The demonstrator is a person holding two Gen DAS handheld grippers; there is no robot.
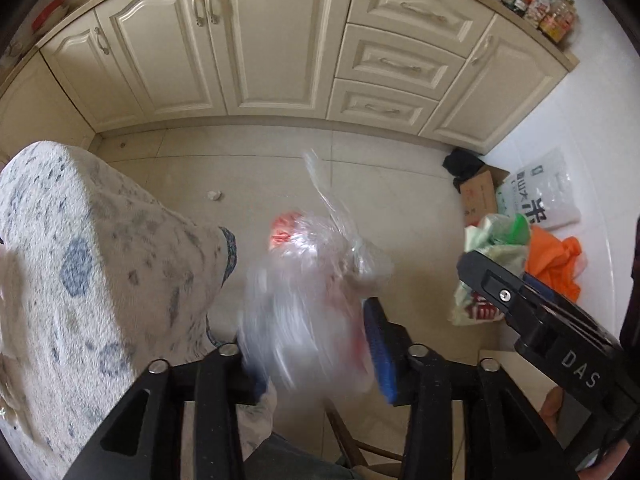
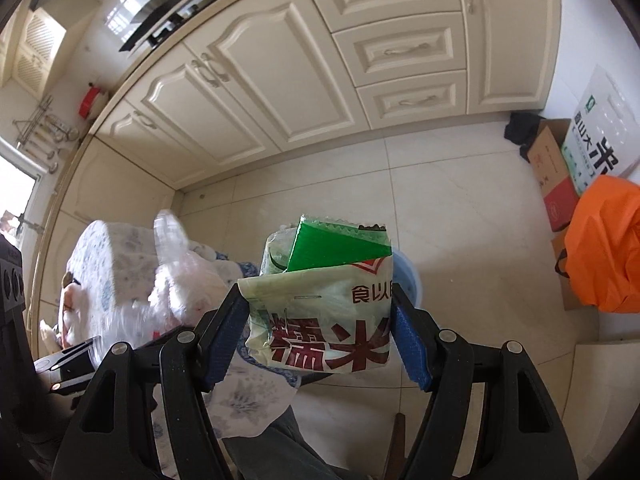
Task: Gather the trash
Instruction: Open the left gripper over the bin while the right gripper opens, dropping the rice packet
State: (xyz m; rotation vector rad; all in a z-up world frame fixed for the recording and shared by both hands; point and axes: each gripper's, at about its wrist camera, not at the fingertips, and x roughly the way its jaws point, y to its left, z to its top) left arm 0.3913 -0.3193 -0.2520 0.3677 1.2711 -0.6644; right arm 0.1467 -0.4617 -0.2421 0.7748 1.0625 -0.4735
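**Trash bags carried in both grippers above a kitchen floor**

Trash of two kinds is seen at the fingertips. In the left wrist view, a clear plastic bag (image 1: 316,300), blurred and showing red contents, is seen between the fingers of the left gripper (image 1: 316,364). One blue pad (image 1: 380,352) lies against the bag's right side; the opposite pad is hidden behind the plastic, so whether the bag is clamped or merely lies between the jaws cannot be told. In the right wrist view, a pale food bag printed with red characters (image 2: 320,320) is pinched between the blue pads of the right gripper (image 2: 320,344), and a green packet (image 2: 332,248) is tucked into its open top. Just behind this bag, part of a light blue bin (image 2: 408,276) is visible.

A table draped in a blue-flowered cloth (image 1: 80,264) stands on the left. A small white scrap (image 1: 214,195) lies on the tiled floor (image 1: 260,168) near the cream cabinets (image 1: 260,48). By the right wall, a cardboard box (image 2: 548,172), a rice sack (image 2: 600,136) and an orange bag (image 2: 608,240) are gathered together.
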